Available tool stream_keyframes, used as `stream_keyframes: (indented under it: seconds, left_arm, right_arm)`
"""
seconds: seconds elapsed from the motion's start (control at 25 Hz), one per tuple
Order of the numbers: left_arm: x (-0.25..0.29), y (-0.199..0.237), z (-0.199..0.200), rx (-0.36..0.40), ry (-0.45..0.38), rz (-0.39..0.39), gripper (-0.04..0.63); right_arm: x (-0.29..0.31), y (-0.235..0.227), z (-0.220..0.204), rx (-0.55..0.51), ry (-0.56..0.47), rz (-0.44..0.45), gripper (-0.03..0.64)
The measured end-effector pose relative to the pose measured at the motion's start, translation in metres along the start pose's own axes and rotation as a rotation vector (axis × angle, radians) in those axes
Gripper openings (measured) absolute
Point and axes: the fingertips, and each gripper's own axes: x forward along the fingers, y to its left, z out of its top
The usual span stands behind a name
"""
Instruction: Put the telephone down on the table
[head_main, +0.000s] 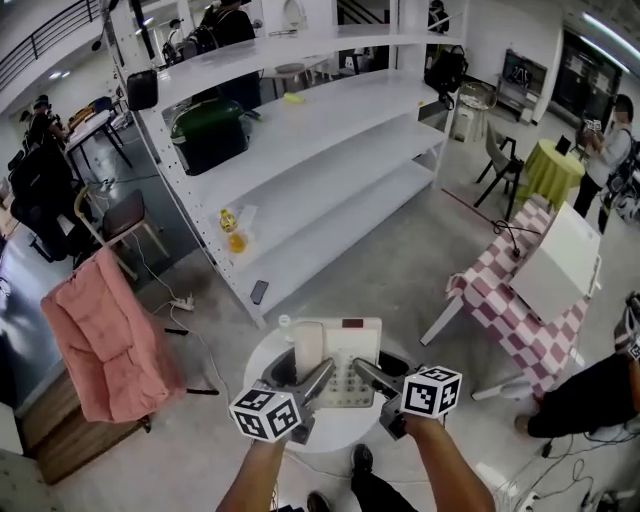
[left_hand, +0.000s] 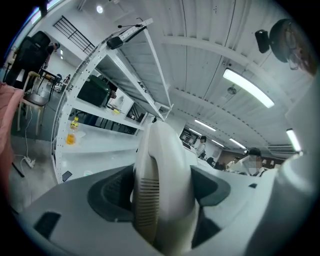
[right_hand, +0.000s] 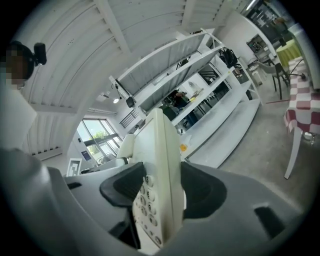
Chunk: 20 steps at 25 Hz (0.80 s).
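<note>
Clamping the cream handset (left_hand: 165, 165) between its two dark pads, the left gripper (left_hand: 161, 192) has its jaws drawn in tight on the handset's sides, with the ribbed earpiece facing the camera. The right gripper (right_hand: 159, 192) is likewise closed on the telephone (right_hand: 162, 150), pinching the thin edge of the base so that the keypad (right_hand: 145, 200) sits on the left face between the jaws. In the head view both grippers meet at the near end of the telephone, which lies flat over a small round white table (head_main: 340, 428); whether its underside touches the tabletop or hangs just above is hard to tell from this angle. The handset lies along the left side of the base. Beyond the table stands a long white shelving unit (head_main: 300, 150) with a dark green box (head_main: 210, 133) and a yellow bottle (head_main: 233, 232) on its shelves. A pink-draped chair (head_main: 105, 335) stands to the left and a red-checked tablecloth (head_main: 520, 305) to the right
</note>
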Motion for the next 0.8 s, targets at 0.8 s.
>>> stream_keyframes:
  seconds: [0.8]
  left_arm:
    - [0.105,0.083,-0.132,-0.127,0.225,0.071,0.345]
  right_arm:
    - [0.044,-0.161,-0.083,0.215,0.083,-0.092,0.224]
